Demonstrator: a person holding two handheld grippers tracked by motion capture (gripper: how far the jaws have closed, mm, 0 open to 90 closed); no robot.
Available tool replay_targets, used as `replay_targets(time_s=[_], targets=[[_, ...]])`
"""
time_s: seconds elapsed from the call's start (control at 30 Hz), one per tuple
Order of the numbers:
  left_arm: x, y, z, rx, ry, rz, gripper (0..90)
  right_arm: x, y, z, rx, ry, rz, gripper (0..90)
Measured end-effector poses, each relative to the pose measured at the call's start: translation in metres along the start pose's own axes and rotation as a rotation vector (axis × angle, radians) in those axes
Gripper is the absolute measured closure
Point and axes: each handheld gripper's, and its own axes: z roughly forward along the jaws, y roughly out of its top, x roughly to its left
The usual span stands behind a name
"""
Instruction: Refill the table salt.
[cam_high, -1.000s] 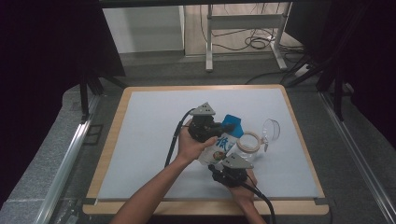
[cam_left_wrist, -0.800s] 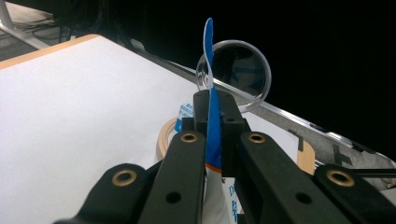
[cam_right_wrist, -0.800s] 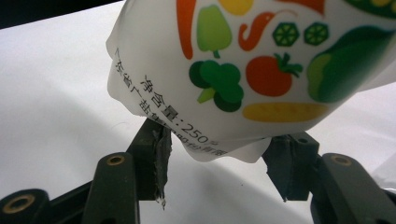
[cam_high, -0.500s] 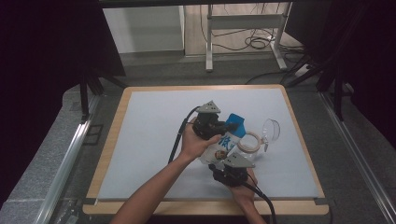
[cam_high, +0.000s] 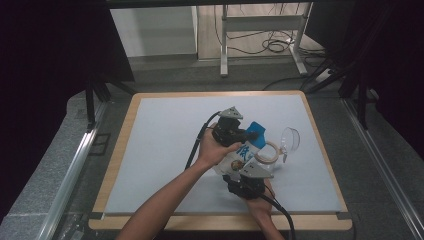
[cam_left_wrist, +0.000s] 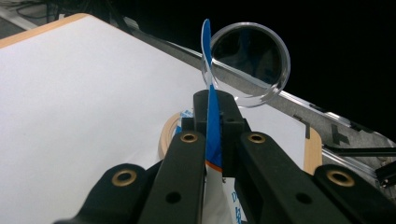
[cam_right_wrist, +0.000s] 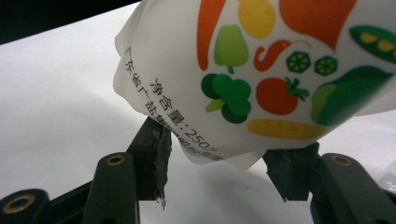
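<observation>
A white bag (cam_high: 239, 154) with a blue top and printed vegetables (cam_right_wrist: 261, 60) hangs between my two grippers over the mat. My left gripper (cam_high: 252, 135) is shut on the bag's blue top edge (cam_left_wrist: 207, 42), which stands up thin between its jaws (cam_left_wrist: 214, 100). Nearer the table's front edge, my right gripper (cam_high: 241, 170) grips the bag's lower end. In the right gripper view its jaws (cam_right_wrist: 219, 156) stand half apart, with the pads (cam_right_wrist: 154, 151) pressed on the bag's folded bottom.
A wooden ring (cam_high: 265, 152) lies on the white mat (cam_high: 165, 140) just right of the bag, and a clear round lid (cam_high: 291, 140) lies beyond it. In the left gripper view the lid (cam_left_wrist: 247, 60) is straight ahead. A wooden rim (cam_high: 325, 150) borders the mat.
My left gripper has drifted a little to the right with the bag's blue top. The right gripper has stayed put.
</observation>
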Motion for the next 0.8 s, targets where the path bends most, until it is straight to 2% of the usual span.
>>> replay_targets(time_s=[0.43,0.8], targets=[[-0.004,0.008,0.008,0.04,0.013,0.027,90.0,0.0,0.003,-0.002,-0.029,0.026,0.038,45.7],[-0.006,0.015,0.015,0.064,0.032,0.045,90.0,-0.001,0.006,-0.005,-0.054,0.062,0.108,45.7]])
